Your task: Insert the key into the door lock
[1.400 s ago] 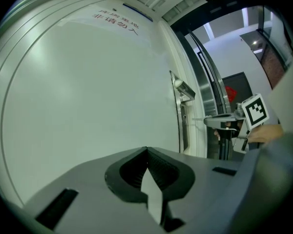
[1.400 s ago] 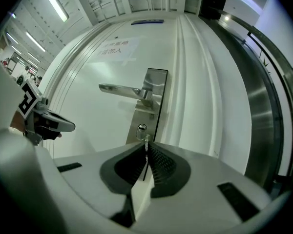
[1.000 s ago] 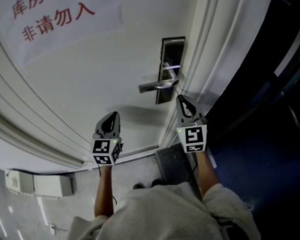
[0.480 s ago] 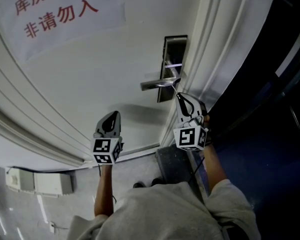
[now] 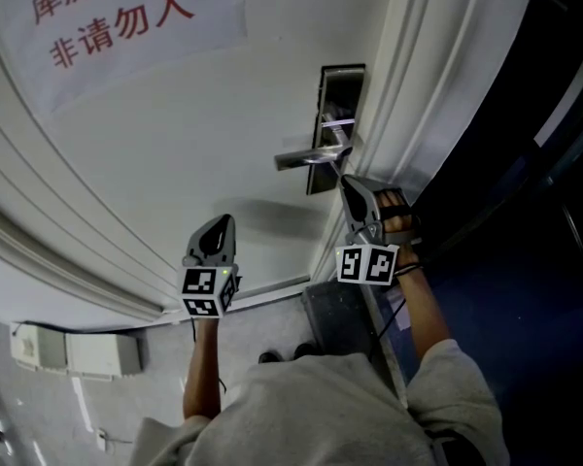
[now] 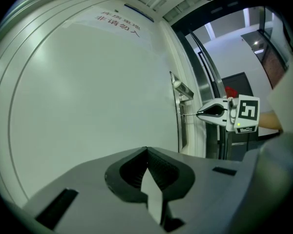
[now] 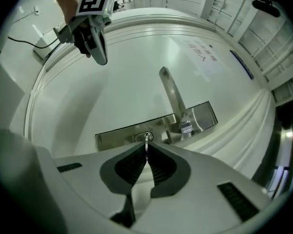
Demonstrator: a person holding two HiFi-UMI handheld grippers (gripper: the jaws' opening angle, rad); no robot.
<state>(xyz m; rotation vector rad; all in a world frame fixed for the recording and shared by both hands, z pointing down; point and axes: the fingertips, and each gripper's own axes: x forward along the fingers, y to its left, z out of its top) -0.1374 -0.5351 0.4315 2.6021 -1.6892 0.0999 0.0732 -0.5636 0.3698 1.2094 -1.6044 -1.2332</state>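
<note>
The white door (image 5: 175, 144) carries a metal lock plate (image 5: 340, 90) with a lever handle (image 5: 306, 155). My right gripper (image 5: 346, 183) points level at the plate just below the handle and is shut on a small metal key (image 7: 146, 140). The key's tip sits in the round keyhole (image 7: 145, 136) of the plate (image 7: 122, 131). From the left gripper view the key (image 6: 189, 114) bridges the right gripper (image 6: 201, 114) and the plate. My left gripper (image 5: 217, 225) hangs to the left near the bare door, shut and empty (image 6: 147, 150).
A paper notice with red characters (image 5: 126, 22) is stuck on the door's upper left. The moulded door frame (image 5: 408, 115) runs beside the lock, with a dark opening to its right. A white box (image 5: 73, 357) and a dark mat (image 5: 335, 323) lie on the floor.
My right gripper has rolled about its own axis with the key in the lock, its marker cube turning and the hand coming round to the right. The left gripper has stayed put.
</note>
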